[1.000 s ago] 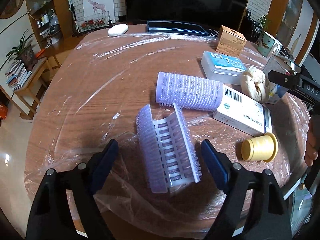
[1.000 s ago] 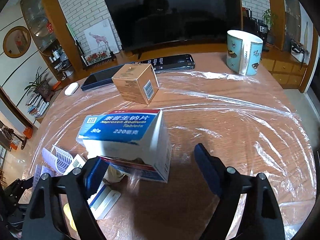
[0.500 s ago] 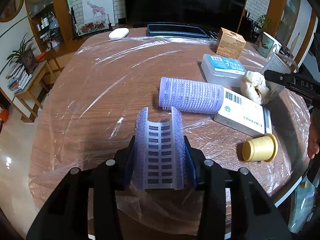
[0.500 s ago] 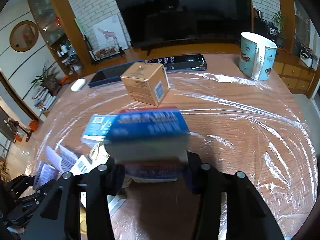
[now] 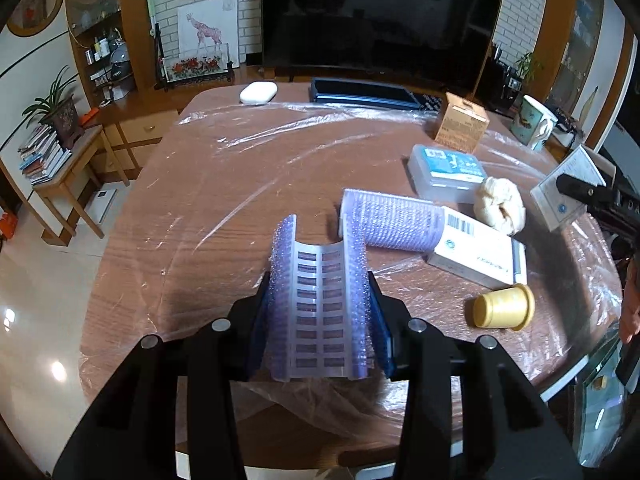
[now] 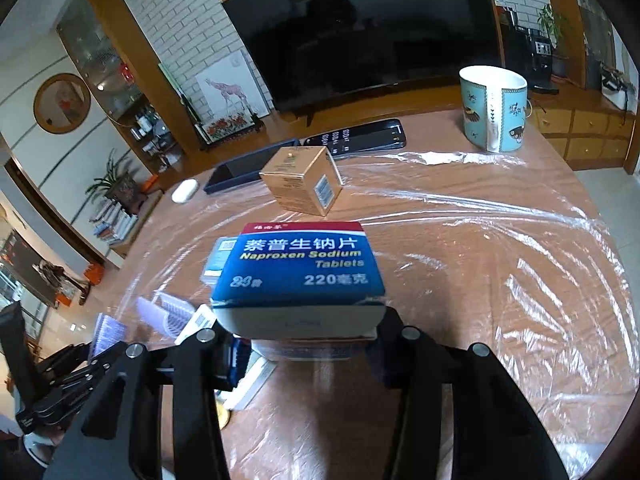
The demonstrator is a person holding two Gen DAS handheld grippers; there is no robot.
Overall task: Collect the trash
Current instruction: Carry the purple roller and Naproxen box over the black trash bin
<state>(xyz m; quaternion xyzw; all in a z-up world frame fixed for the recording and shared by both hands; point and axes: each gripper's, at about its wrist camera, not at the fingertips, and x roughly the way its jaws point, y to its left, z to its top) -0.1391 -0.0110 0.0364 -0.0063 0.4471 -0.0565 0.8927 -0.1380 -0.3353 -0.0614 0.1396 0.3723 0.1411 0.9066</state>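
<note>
In the left wrist view my left gripper (image 5: pixel 318 304) is shut on a purple bristly plastic tray (image 5: pixel 318 268), held just above the film-covered table (image 5: pixel 224 200). A second purple tray (image 5: pixel 394 222) lies beyond it. To the right are a white barcoded box (image 5: pixel 476 250), a crumpled tissue (image 5: pixel 500 205) and a yellow cap (image 5: pixel 502 311). In the right wrist view my right gripper (image 6: pixel 304 344) is shut on a blue and white medicine box (image 6: pixel 304 276), lifted off the table.
A cardboard box (image 6: pixel 304 186), a patterned mug (image 6: pixel 494 108), a phone (image 6: pixel 360 138), a dark flat case (image 6: pixel 248 168) and a white oval thing (image 6: pixel 185 191) sit toward the far edge. A clear blue-labelled box (image 5: pixel 448 172) lies near the tissue. A television stands behind.
Both grippers went from open to shut. The left closed on the purple tray and raised it. The right closed on the medicine box and lifted it clear of the table.
</note>
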